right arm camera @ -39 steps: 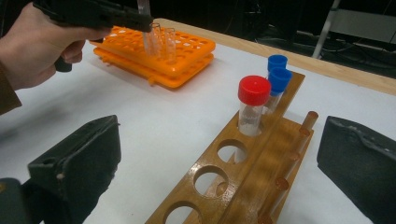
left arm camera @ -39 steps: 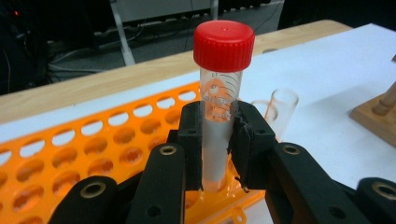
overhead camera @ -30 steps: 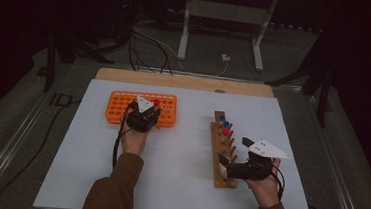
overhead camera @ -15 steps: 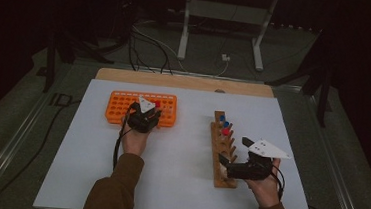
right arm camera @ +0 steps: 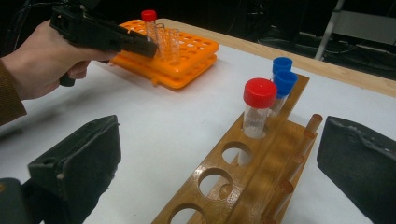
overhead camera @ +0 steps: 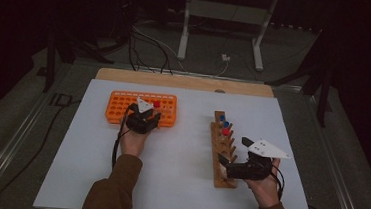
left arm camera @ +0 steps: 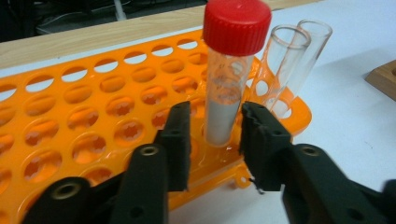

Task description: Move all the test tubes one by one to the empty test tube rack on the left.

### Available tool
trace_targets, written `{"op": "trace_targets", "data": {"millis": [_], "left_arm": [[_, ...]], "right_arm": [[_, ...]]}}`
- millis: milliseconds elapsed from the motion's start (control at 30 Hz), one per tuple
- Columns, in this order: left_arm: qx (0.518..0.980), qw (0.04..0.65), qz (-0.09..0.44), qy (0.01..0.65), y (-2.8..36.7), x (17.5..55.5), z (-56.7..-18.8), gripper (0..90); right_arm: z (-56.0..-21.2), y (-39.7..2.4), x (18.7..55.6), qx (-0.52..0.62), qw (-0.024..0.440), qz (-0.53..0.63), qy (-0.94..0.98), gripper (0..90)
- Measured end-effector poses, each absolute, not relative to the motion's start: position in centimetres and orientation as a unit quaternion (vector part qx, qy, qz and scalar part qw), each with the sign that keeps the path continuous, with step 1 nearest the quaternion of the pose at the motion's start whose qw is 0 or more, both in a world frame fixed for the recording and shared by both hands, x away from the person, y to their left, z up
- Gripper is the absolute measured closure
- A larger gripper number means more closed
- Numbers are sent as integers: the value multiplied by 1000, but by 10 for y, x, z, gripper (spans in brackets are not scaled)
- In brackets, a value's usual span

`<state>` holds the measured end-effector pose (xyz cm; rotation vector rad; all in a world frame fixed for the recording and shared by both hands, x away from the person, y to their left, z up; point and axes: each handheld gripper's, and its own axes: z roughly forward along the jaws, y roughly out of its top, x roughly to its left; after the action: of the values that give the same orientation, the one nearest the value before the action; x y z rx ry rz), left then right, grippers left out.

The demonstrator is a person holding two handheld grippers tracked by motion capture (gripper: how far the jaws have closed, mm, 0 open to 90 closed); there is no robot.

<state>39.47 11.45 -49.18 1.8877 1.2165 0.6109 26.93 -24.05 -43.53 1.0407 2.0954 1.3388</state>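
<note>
A red-capped tube (left arm camera: 229, 93) stands upright in a hole of the orange rack (left arm camera: 93, 112). My left gripper (left arm camera: 215, 135) sits around its lower part; the jaws have just been opening, and a gap shows beside the left pad (left arm camera: 180, 140). Two empty clear tubes (left arm camera: 289, 60) lean in the rack just behind. In the high view the left gripper (overhead camera: 150, 113) is at the orange rack's (overhead camera: 118, 104) near edge. My right gripper (right arm camera: 219, 172) stands wide open astride the near end of the wooden rack (right arm camera: 261, 177), which holds a red-capped tube (right arm camera: 258, 109) and two blue-capped tubes (right arm camera: 282, 77).
A white board (overhead camera: 177, 184) covers the table, with a wooden strip (overhead camera: 185, 82) along its far edge. The wooden rack (overhead camera: 222, 152) has several vacant holes near me. Cables and a metal stand (overhead camera: 219, 32) lie on the dark floor beyond.
</note>
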Motion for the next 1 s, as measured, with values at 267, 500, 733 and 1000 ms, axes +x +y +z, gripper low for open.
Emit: {"op": "trace_targets", "data": {"millis": [267, 500, 733, 1000], "left_arm": [[723, 431, 218, 495, 126, 386, -486, 316], [718, 455, 211, 483, 129, 371, -479, 4], [701, 483, 223, 475, 136, 355, -473, 3], [699, 505, 204, 463, 139, 341, -467, 3]], "right_arm": [[-435, -239, 271, 376, 222, 481, 760, 3], [-435, -234, 277, 373, 225, 476, 764, 3], [-437, -233, 290, 379, 223, 469, 766, 51], [-441, -229, 305, 388, 227, 458, 767, 168]]}}
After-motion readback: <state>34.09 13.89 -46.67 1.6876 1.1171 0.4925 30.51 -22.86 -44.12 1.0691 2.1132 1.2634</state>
